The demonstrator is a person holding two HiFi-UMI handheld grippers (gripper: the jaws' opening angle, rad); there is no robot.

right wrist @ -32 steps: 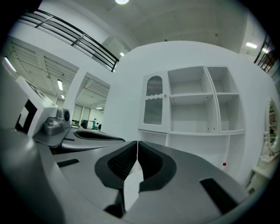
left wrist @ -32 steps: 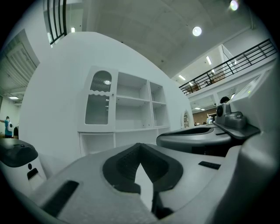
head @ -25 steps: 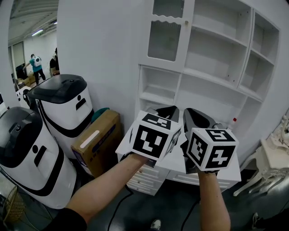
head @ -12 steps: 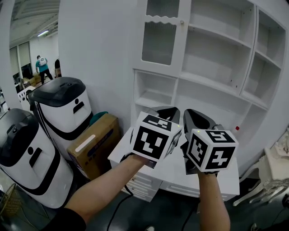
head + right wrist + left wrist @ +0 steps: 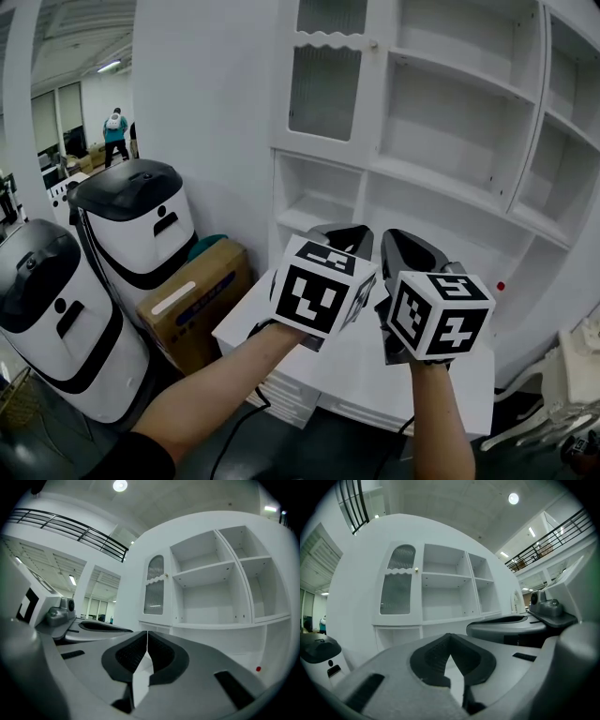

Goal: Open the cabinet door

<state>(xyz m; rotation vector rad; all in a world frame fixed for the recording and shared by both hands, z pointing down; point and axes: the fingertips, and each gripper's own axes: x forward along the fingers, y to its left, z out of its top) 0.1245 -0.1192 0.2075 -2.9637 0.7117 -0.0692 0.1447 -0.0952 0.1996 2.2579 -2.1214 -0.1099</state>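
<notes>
The white cabinet's glass-paned door point(image 5: 328, 84) is closed at the upper left of the shelving, with a small knob point(image 5: 373, 44) on its right edge. Both grippers hover over the white desk top point(image 5: 366, 361), below and well short of the door. My left gripper point(image 5: 343, 234) and my right gripper point(image 5: 409, 247) are side by side, each shut on nothing. The door point(image 5: 396, 590) and its knob point(image 5: 416, 569) appear far ahead in the left gripper view, above the closed tips of the left gripper point(image 5: 450, 638). In the right gripper view the door point(image 5: 154, 590) stands left of the open shelves, beyond the right gripper point(image 5: 147, 637).
Two white-and-black machines point(image 5: 141, 216) point(image 5: 56, 309) and a cardboard box point(image 5: 192, 295) crowd the floor on the left. Open shelves point(image 5: 450, 122) fill the cabinet's right side. A small red item point(image 5: 501, 286) sits by the desk's back. A person point(image 5: 115, 131) stands far off.
The cabinet has come closer and sits lower in the head view. Both grippers keep their side-by-side pose, still shut.
</notes>
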